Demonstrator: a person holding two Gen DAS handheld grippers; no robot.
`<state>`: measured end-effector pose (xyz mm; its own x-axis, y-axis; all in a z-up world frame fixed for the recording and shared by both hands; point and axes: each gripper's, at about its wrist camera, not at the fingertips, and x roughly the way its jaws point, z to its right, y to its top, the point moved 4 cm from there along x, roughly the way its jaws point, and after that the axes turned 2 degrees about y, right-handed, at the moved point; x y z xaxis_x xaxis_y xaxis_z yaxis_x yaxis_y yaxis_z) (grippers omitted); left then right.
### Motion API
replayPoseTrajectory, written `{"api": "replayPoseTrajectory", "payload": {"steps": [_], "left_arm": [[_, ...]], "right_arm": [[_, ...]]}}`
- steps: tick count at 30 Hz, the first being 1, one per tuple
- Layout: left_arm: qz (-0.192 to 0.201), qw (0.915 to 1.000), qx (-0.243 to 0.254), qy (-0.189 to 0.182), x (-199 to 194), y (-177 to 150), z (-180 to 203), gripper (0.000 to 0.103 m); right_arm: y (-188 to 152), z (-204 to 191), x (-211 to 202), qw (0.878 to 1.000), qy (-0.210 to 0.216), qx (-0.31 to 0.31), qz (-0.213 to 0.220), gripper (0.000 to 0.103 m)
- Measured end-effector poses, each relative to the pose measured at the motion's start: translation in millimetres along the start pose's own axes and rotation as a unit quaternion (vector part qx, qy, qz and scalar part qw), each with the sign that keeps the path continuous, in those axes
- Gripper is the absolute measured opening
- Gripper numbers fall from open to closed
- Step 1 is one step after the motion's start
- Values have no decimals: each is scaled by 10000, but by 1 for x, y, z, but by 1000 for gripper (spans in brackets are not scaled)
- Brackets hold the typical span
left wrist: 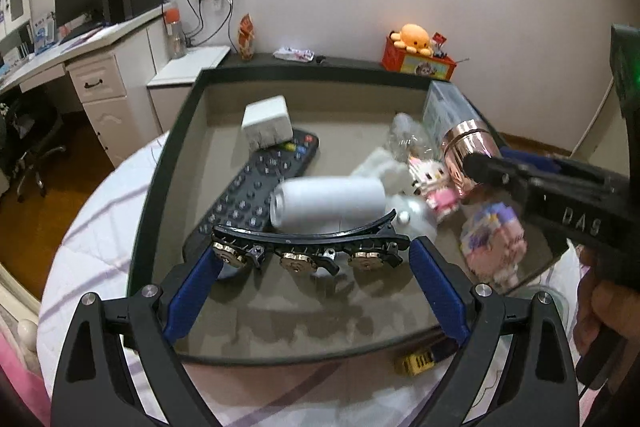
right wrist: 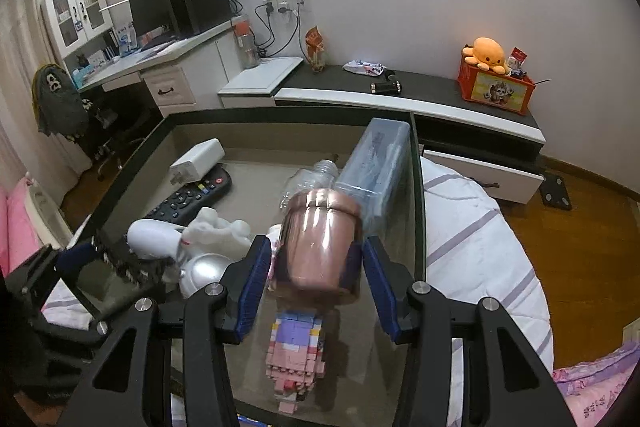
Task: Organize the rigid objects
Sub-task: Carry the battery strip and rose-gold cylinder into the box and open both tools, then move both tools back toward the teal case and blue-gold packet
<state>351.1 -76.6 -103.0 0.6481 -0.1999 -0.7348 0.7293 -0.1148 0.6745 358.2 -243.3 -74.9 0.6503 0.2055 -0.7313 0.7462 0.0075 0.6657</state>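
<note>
**Both hand-held grippers loaded, over the tray**

Left hand-held gripper [left wrist: 312, 259]: jaws spread wide, blue pads pinching a long black hair clip [left wrist: 310, 247] end to end; clip lies crosswise between the fingers, three gold round studs facing the camera; it sits above the near part of the tray [left wrist: 168, 163], clear of the floor of it as far as the left wrist view shows

Right hand-held gripper [right wrist: 316, 279]: jaws partly closed, pads clamped on the sides of a rose-gold metal cup [right wrist: 320, 239]; cup tilted, glossy, motion-blurred; held above the tray's right half, over a pink and purple block figure [right wrist: 294, 351]; a hand [left wrist: 604, 307] on the grip shows at the right edge of the left wrist view

Tray: dark rim, beige inside, resting on a bed with a white striped sheet [right wrist: 476, 239]; contents: black remote [left wrist: 256, 191] at left with a white charger block [left wrist: 267, 123] on its far end; white cylinder [left wrist: 328, 202] lying on its side across the remote's near end; white plush item [right wrist: 218, 231] and silver dome [right wrist: 204, 273] mid-tray; small pink-and-white block figure [left wrist: 434, 191] beside them; clear plastic bottle [right wrist: 316, 175] and clear plastic box [right wrist: 378, 163] against the right wall

Behind the tray: dark low surface [right wrist: 420, 87] with an orange box [right wrist: 496, 87] and an orange plush octopus [right wrist: 486, 54] on top
</note>
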Motion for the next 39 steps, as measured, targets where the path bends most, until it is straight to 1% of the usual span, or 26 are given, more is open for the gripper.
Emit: {"api": "replayPoseTrajectory", "payload": {"steps": [1, 2, 3, 4, 6, 9, 10, 11, 12, 13, 16, 19, 24, 33, 39], "left_arm": [[-15, 10000, 1, 14, -1, -2, 0, 96], [-28, 10000, 0, 26, -2, -4, 0, 99], [-29, 10000, -4, 38, -3, -4, 0, 100], [-2, 10000, 5, 53, -5, -4, 1, 103], [91, 9998, 58, 145, -13, -3, 2, 103], [195, 9995, 63, 232, -25, -1, 2, 103], [251, 9993, 44, 290, -30, 0, 1, 103], [291, 9990, 28, 333, -35, 1, 0, 103], [358, 9987, -3, 366, -42, 2, -1, 103], [444, 9983, -55, 379, -50, 3, -4, 103], [636, 9970, -176, 414, -73, 4, -9, 103], [765, 9955, -212, 525, -95, 5, -12, 103], [983, 9931, -264, 579, -130, 4, -16, 103], [1226, 9899, -385, 596, -187, -19, -20, 103], [1323, 9880, -447, 661, -212, -37, -24, 103]], "right_arm": [[-1, 0, 0, 10000, 0, 0, -9, 51], [-1, 0, 0, 10000, -2, -13, -21, 52], [0, 0, 1, 10000, 3, -18, -24, 58], [-1, 0, -1, 10000, -25, -15, 5, 69], [-1, -1, -7, 9999, -44, -23, 87, 82], [0, -4, -17, 9998, -80, 5, 199, 84], [1, -5, -21, 9996, -87, 42, 248, 87], [1, -6, -27, 9994, -80, 85, 318, 89], [2, -6, -33, 9991, -81, 121, 392, 94], [2, -8, -42, 9985, -102, 162, 513, 103], [0, -13, -64, 9971, -135, 219, 715, 103], [-4, -20, -83, 9963, -128, 284, 802, 103], [-13, -35, -117, 9944, -103, 280, 1017, 103], [-40, -64, -190, 9897, -105, 7, 1427, 103], [-62, -76, -221, 9871, -67, 8, 1600, 103]]}}
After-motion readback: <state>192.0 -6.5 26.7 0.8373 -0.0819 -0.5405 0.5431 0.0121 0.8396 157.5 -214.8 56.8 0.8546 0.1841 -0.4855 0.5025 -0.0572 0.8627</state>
